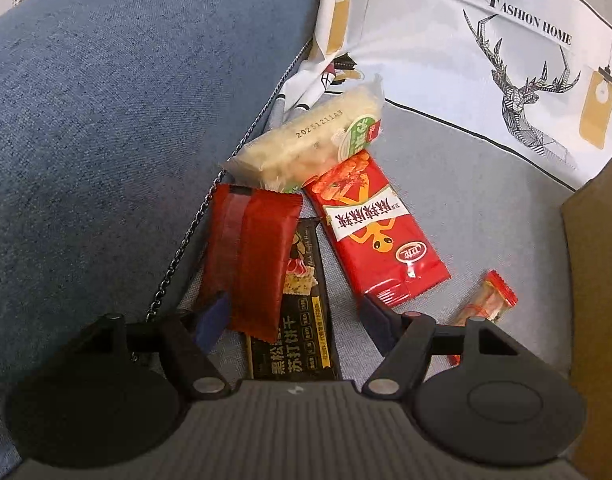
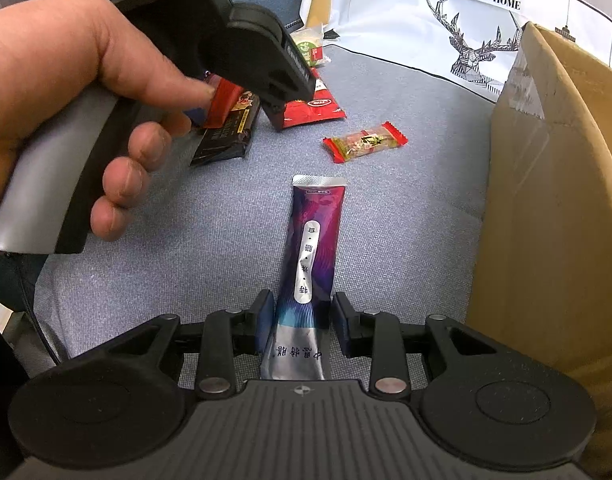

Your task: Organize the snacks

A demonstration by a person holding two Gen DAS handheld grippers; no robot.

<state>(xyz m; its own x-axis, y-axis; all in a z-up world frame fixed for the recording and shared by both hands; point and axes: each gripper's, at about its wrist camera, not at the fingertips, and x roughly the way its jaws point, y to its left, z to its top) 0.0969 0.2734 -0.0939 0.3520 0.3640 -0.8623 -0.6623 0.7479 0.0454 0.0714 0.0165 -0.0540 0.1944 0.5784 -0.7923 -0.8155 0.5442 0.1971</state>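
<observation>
Pick-up step: right gripper [image 2: 302,320] closes around the purple stick sachet [image 2: 312,248] on the grey cushion [image 2: 406,208]; left gripper [image 1: 292,312] spread over the dark-red packet [image 1: 250,256]. Next, likely lift toward the cardboard box [image 2: 554,200].

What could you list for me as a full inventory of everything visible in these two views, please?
dark red packet: 1, plain red, lying on the black packet
black cracker packet: 1, black, between the left tongs' fingers
red snack packet: 1, red and white, mid cushion
pale snack bar: 1, cream and green, by the printed cloth
small candy: 1, red ends, near the box
purple sachet: 1, purple and silver, between the right tongs' fingers
cardboard box: 1, brown, right edge
printed cloth: 1, white, behind
left tongs: open
right tongs: around the sachet
left hand: gripping the left handle
</observation>
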